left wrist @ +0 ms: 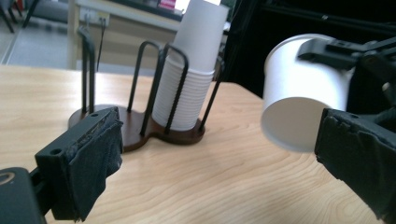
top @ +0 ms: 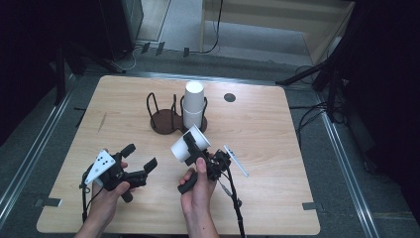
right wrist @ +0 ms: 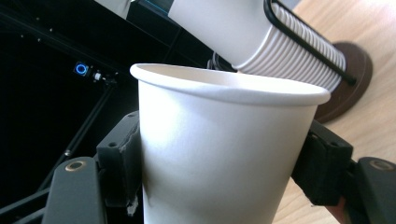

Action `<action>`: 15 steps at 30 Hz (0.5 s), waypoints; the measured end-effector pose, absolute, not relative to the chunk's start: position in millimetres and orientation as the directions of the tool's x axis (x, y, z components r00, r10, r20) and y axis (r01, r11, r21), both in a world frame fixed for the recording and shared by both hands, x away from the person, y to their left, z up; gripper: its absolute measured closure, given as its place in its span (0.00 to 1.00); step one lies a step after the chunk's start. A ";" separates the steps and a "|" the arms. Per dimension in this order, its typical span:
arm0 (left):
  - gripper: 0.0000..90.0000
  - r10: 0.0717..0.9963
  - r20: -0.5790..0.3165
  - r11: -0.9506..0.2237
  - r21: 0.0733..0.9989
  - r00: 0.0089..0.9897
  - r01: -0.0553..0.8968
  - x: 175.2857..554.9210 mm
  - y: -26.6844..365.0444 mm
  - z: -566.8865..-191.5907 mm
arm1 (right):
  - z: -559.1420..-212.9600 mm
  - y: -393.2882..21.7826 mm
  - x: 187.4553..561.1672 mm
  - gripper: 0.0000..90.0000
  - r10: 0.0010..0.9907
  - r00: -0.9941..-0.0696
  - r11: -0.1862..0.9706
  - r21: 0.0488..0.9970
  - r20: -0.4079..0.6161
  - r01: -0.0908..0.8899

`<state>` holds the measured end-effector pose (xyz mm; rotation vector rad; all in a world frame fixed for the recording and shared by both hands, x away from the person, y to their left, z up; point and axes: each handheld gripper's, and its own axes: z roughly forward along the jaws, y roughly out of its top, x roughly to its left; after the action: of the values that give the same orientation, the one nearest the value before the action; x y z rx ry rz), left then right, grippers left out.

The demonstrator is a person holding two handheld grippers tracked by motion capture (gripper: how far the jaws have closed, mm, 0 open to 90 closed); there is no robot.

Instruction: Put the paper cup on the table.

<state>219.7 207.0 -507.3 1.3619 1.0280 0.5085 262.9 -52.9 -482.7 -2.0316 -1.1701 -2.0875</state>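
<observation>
Gripping a single white paper cup by its sides, the right gripper holds it clear of the table, tilted so the rim faces away toward the far left in the high view; in the right gripper view both black jaws press against the cup's wall. The right hand comes up from the near edge, forearm straight, wrapped around the gripper's handle. To its left, well apart from the cup, the left gripper has its two jaws spread wide with nothing between them, as the left gripper view confirms. The left hand holds it low over the table, pointing toward the far right. There are two grippers, two hands and one loose cup. Beyond the held cup stands one dark wire cup holder with two bays: the left bay has no cups, and the right bay holds one tall stack of white cups, nested upside down. One small dark round spot lies near the table's far edge.
</observation>
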 end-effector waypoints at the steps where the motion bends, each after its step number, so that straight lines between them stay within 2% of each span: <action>1: 0.02 0.816 -0.306 0.194 0.944 0.490 0.266 220.6 209.0 -508.1 | -482.9 -53.0 262.8 0.31 0.489 -0.169 -0.719 0.505 0.856 0.478; 6: 0.00 0.840 -0.293 0.160 0.938 0.457 0.308 222.7 217.1 -510.7 | -484.5 -50.6 262.1 0.31 0.549 -0.204 -0.694 0.578 0.810 0.429; 12: 0.00 0.883 -0.209 0.050 0.932 0.420 0.359 225.8 227.1 -516.1 | -486.3 -46.5 260.9 0.31 0.614 -0.261 -0.652 0.665 0.745 0.366; 15: 0.00 0.897 -0.203 0.055 0.933 0.392 0.356 226.4 233.5 -520.5 | -487.2 -46.7 261.1 0.31 0.642 -0.278 -0.628 0.698 0.714 0.344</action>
<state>226.4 233.5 -520.5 1.5219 1.1673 0.6013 261.1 -46.7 -487.2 -1.9982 -1.4115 -2.3042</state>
